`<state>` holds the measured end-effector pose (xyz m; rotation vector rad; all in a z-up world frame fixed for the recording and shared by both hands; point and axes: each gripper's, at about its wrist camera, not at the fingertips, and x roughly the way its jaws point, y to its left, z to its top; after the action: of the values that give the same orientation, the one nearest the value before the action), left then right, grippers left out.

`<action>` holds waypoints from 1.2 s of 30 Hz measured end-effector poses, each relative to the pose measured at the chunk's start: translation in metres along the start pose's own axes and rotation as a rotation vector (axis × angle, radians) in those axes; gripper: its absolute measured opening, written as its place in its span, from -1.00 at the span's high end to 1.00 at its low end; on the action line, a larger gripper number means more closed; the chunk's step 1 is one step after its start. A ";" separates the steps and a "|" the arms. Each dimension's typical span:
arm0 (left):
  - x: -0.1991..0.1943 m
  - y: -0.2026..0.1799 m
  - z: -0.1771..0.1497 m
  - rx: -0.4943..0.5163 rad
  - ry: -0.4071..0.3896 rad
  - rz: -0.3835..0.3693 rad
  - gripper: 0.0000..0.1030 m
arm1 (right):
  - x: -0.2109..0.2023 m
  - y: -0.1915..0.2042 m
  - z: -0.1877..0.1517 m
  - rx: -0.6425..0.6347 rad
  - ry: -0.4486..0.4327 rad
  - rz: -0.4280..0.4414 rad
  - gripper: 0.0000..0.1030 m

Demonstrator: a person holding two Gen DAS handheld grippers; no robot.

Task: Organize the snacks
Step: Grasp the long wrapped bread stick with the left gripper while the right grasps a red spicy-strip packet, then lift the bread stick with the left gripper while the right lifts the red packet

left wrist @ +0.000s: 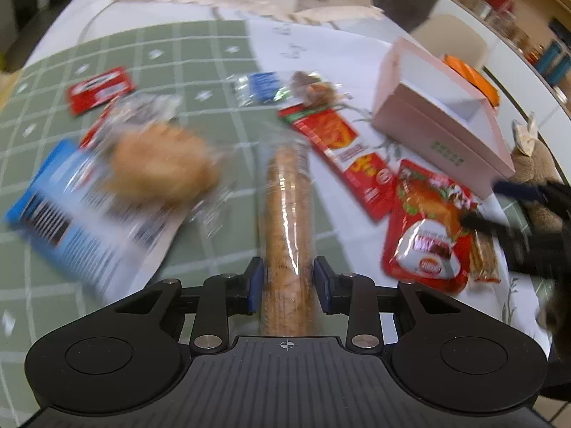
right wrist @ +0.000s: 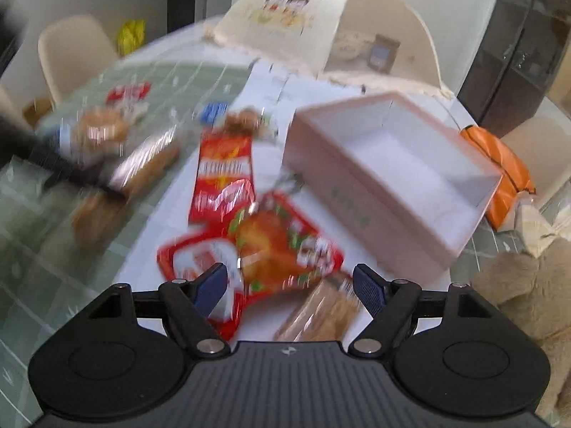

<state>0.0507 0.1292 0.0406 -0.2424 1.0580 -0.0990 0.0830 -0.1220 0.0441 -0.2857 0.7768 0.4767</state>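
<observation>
Now my left claw (left wrist: 288,281) held the biscuit sleeve (left wrist: 287,214) snugly.
I judged it best carried level toward the pink box (left wrist: 439,125); my right claw (right wrist: 291,285) gaped wide beside that box.

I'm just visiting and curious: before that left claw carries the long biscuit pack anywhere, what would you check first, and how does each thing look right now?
1. Left gripper closed on the long biscuit pack: ok, both pads touch its sides.
2. Pack free of neighbouring snacks: ok, nothing lies on it.
3. Pink box open and empty: ok, white floor shows.
4. Right gripper free: ok, open above the red chicken pouch, holding nothing.
5. Pack lifted off the table: cannot tell.
6. Grip firm enough: cannot tell.
</observation>
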 end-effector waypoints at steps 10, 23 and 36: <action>-0.008 0.016 -0.008 -0.046 0.019 -0.009 0.23 | 0.115 0.054 0.065 0.054 0.066 0.074 -0.49; 0.007 -0.013 -0.007 0.091 0.032 -0.015 0.33 | 0.006 0.049 0.015 0.091 0.090 0.240 0.18; 0.006 -0.047 -0.029 0.100 0.013 -0.022 0.35 | -0.053 -0.010 -0.023 0.241 -0.019 0.164 0.49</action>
<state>0.0296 0.0781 0.0334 -0.1629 1.0599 -0.1732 0.0418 -0.1565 0.0672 0.0069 0.8344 0.5333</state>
